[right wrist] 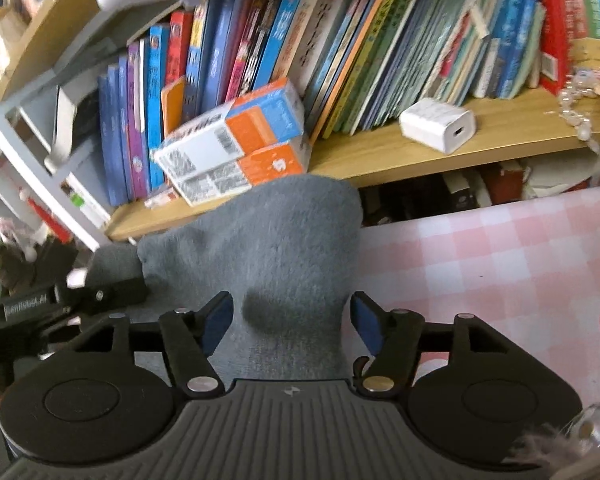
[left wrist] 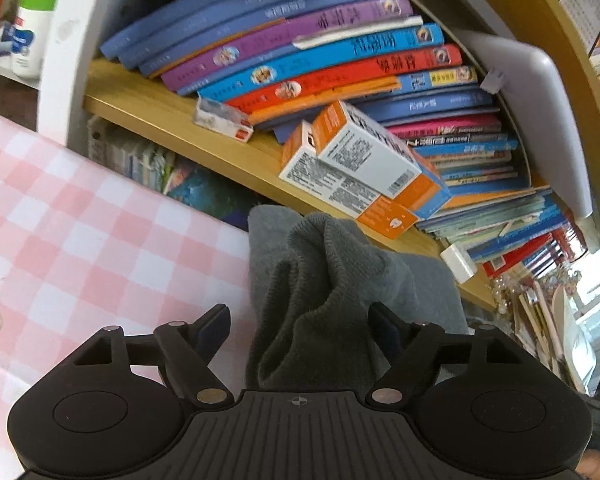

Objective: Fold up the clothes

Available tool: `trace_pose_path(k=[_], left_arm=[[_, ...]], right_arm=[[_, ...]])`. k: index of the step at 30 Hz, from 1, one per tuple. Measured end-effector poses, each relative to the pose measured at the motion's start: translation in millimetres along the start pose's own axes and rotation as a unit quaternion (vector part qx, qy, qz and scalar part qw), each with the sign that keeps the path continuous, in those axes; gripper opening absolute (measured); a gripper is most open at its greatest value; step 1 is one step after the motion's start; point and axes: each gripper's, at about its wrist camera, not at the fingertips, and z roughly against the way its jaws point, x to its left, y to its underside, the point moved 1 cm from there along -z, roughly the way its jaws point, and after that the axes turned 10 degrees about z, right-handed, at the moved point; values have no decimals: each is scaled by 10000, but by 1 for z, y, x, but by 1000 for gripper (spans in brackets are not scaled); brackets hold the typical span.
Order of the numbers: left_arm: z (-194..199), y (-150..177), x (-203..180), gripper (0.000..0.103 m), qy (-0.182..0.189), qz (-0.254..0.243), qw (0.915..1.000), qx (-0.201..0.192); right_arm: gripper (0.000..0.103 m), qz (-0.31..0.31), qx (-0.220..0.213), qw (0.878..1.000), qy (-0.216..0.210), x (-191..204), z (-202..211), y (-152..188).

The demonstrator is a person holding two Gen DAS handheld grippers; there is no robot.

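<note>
A grey knitted garment [left wrist: 332, 292] lies bunched on the pink checked tablecloth [left wrist: 80, 240], right in front of my left gripper [left wrist: 300, 320]. The left jaws stand wide apart with the cloth bulging between them, not pinched. In the right wrist view the same grey garment [right wrist: 276, 248] rises as a smooth hump between the open blue-padded fingers [right wrist: 220, 320] of my right gripper [right wrist: 292, 320]. The left gripper's black body [right wrist: 60, 300] shows at the left of that view, beside the garment.
A wooden bookshelf [left wrist: 204, 140] packed with books [left wrist: 340, 52] stands just behind the table. Orange and white boxes [left wrist: 364, 164] and a white charger [right wrist: 440, 124] sit on its ledge. The tablecloth [right wrist: 500, 264] spreads to the right with a strawberry print.
</note>
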Motion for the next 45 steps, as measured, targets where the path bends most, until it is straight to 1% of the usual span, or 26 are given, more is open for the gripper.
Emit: trace_pose_path(k=[4,9,13,19,22,23,26,31,36,39,41,45], left_arm=[[16,5,-3,78,-78,-203,9996,-170],[34,14,-9,79,-101,-429,9985,-340],[48,28,-14,84,-204,-647,9966,-471],[66,54,-20,86,-363,-1033,9924,-560],[75,65,-21,91,-518,-1156,9896,-678],[78,68,-21,94,-564,-1185,9887,-725],[88,75,-22,97,-670,-1359,9842,-912],[102,87,-24,102,-853,-1708,9753,-1111],[111,102,-23,103,-995,-1733,9720,-1240],[114,108,-21,103,-986,-1613,9746,-1198],[115,112,-21,103,-991,-1610,9749,-1177],[117,118,-20,103,-1052,-1733,9724,-1154]], right_arm=[[65,-90,-111,9998,103,0,16,4],[65,28,-123,9996,240,9,31,15],[65,260,-136,9989,373,24,42,29],[65,701,-189,9954,625,52,59,49],[68,988,-237,9915,818,65,67,58],[68,1087,-254,9898,886,69,70,61],[74,1347,-315,9849,1043,80,78,68],[81,1435,-365,9822,1160,91,88,80],[87,1461,-432,9800,1276,102,96,92],[89,1558,-411,9777,1345,108,98,98],[90,1599,-393,9765,1389,111,98,101],[91,1557,-355,9768,1430,114,99,110]])
